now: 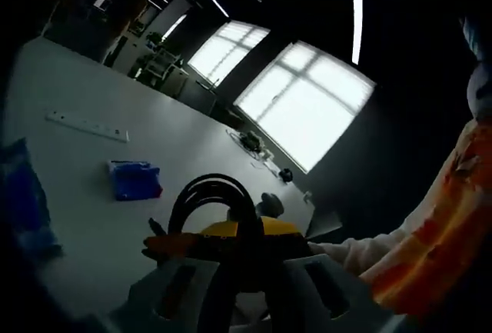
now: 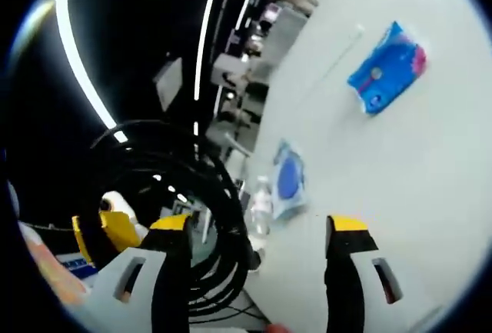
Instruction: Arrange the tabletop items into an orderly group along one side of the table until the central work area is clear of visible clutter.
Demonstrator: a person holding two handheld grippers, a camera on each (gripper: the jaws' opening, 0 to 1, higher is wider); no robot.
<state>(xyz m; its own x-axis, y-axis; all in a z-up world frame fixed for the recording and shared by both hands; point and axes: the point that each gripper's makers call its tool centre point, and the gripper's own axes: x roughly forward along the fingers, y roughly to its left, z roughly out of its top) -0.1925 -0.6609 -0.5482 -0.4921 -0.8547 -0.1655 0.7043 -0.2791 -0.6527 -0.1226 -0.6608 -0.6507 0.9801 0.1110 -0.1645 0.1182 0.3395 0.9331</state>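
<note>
A coil of black cable rises in loops from between my left gripper's yellow-tipped jaws, which are shut on it above the white table. In the right gripper view the same cable coil hangs at the left, against the inner side of the left jaw of my right gripper, whose jaws stand wide apart. Beside the coil the left gripper shows as a yellow-tipped shape. A blue packet lies flat on the table. Two blue packets lie on the table.
A white power strip lies toward the far left of the table. Another blue item sits at the left edge. A clear bottle stands near the table's end. A person's orange-and-white sleeve is at the right. Small dark objects sit by the windows.
</note>
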